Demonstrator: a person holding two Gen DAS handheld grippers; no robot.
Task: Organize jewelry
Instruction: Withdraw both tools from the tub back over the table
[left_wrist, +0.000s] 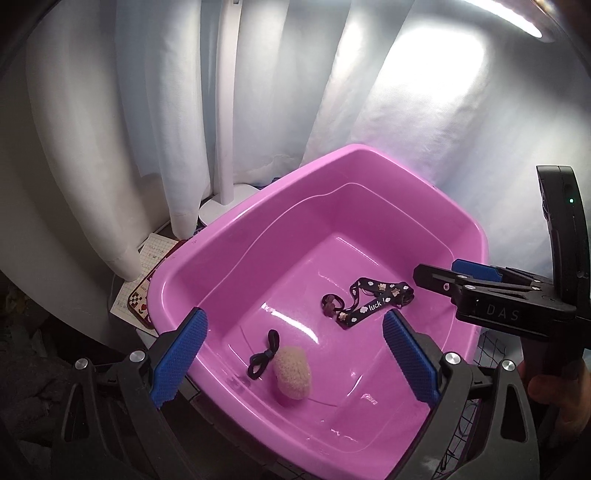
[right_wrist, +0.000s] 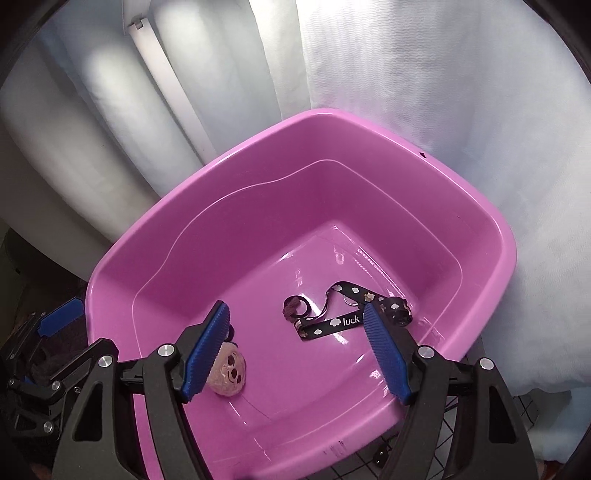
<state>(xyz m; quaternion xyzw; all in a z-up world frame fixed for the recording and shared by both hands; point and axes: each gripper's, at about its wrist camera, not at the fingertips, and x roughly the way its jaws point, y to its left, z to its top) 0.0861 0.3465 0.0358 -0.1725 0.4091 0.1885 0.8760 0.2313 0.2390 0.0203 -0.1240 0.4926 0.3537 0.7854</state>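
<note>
Black strap (left_wrist: 373, 303) printed with white clouds and the word "luck" lies flat on the floor of the pink tub (left_wrist: 236, 258), toward the right side, with a dark ring or charm bunch (left_wrist: 330, 303) at its left end, touching it. Metal ring visible on the strap in the right wrist view (right_wrist: 349, 300). Fuzzy tan plush charm (left_wrist: 293, 373) sits nearer the front of the tub floor, black elastic loop (left_wrist: 263, 355) just beside it on the left, touching or nearly so. From the right wrist view the plush (right_wrist: 228, 369) shows a little face with dark eyes; partly hidden behind the gripper finger.

Left gripper (left_wrist: 293, 360) hangs over the tub's near edge, jaws spread wide, blue pads (left_wrist: 179, 360) bare, nothing between them; plush and loop lie below in the gap, not gripped. Right gripper (right_wrist: 303, 350) also over the tub, jaws apart, blue pads (right_wrist: 386, 354) empty; the strap end lies under its right finger on the tub floor, not pinched. Right gripper also shows side-on in the left view (left_wrist: 480, 286), a hand (left_wrist: 561, 395) on its handle at the frame's right edge.

White curtain (left_wrist: 166, 110) behind the tub, white lamp stand (left_wrist: 227, 110) at its back left corner, some printed paper or cards (left_wrist: 142, 284) beside the tub's left rim. Grid-pattern surface (right_wrist: 517, 406) under the tub.
</note>
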